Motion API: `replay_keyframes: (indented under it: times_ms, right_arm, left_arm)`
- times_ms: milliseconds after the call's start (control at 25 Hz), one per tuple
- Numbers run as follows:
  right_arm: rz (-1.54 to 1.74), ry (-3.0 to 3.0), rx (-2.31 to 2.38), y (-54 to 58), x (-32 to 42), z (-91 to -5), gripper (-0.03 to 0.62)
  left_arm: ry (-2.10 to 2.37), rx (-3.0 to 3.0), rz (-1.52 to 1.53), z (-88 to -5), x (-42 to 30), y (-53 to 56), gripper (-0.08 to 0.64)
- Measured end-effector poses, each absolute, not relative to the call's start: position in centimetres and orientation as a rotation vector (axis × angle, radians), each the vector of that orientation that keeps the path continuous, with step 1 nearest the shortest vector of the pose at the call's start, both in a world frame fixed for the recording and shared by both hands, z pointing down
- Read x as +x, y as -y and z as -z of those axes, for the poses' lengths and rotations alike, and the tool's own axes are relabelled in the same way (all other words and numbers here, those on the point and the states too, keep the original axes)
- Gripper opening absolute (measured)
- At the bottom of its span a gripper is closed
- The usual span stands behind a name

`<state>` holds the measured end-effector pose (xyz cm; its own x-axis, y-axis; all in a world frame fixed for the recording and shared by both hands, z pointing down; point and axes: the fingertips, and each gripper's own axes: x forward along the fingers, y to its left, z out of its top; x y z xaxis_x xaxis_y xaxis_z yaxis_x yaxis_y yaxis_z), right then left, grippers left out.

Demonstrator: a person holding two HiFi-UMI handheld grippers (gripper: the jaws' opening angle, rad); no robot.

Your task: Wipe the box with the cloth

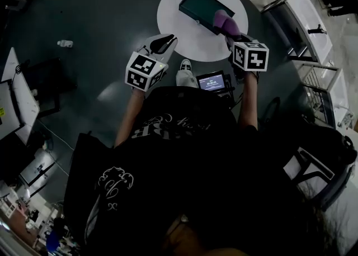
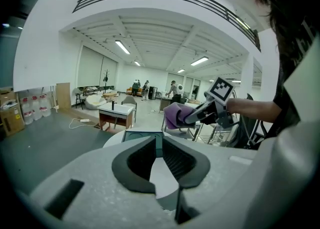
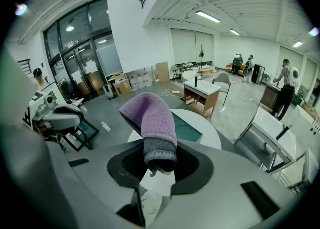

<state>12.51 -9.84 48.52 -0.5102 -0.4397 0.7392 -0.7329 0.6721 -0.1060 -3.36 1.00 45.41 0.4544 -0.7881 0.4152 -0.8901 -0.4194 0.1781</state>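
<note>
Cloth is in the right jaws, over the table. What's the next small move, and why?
Probably lower the right gripper until the purple cloth touches the top of the dark box. Its jaws are shut on the cloth, which in the left gripper view seems to hang clear above the box's near end. The left gripper is open and empty.

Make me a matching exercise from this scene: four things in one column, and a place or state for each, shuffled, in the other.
Things:
1. cloth
2. box
3. left hand-held gripper
4. bottle

Places or states:
A. lying on the dark floor
B. jaws apart, nothing between them
C. on the round white table
D. clamped in the right hand-held gripper

Pairs: 1-D, 2-C, 3-B, 4-A
</note>
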Motion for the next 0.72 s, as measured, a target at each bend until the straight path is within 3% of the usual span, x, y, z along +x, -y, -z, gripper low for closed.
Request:
replay_keyframes:
  times_ms: [720]
  right_arm:
    - [-0.145, 2.064, 0.507, 27.5, 3.5, -58.2, 0.1]
  left_arm:
    - [1.39, 2.235, -0.449, -48.7, -1.5, 9.1, 0.034]
